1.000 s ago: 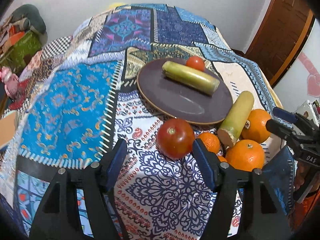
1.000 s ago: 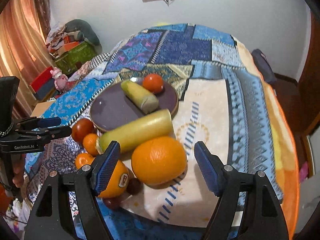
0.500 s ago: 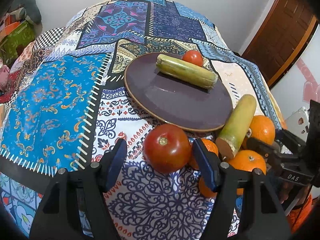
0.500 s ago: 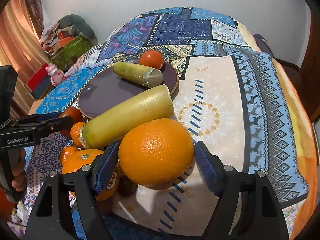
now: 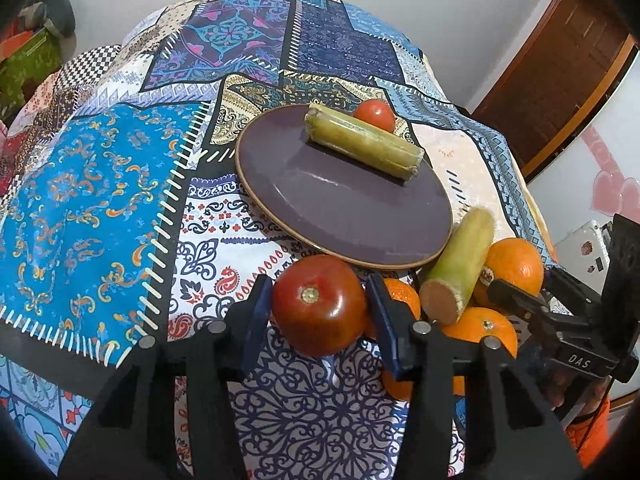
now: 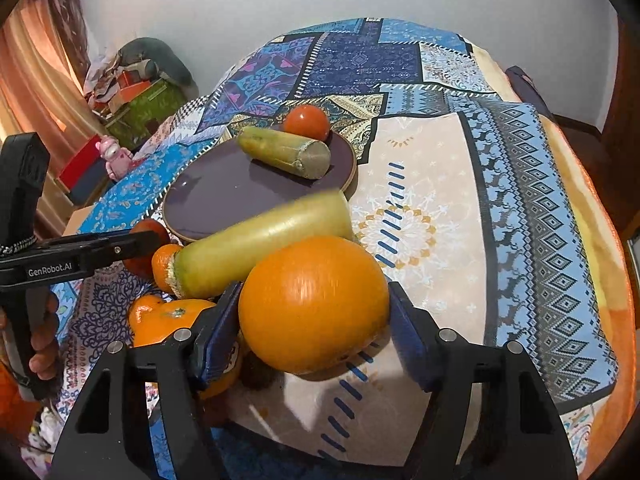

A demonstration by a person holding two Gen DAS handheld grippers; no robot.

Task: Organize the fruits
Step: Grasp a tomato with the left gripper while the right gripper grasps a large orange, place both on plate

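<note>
Left claw [image 5: 318, 306] is closing, pads touching the tomato [image 5: 320, 304] just in front of the plate [image 5: 280, 216]. Right claw [image 6: 314, 320] is closing around the orange [image 6: 314, 304].

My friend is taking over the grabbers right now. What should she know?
Left gripper: jaws closing around the big red tomato.
Right gripper: jaws closing around the large round orange.
Done: one green cane stick and a small red tomato sit on the dark purple plate.
Left: second green cane stick and the smaller oranges, still on the patterned cloth.
</note>
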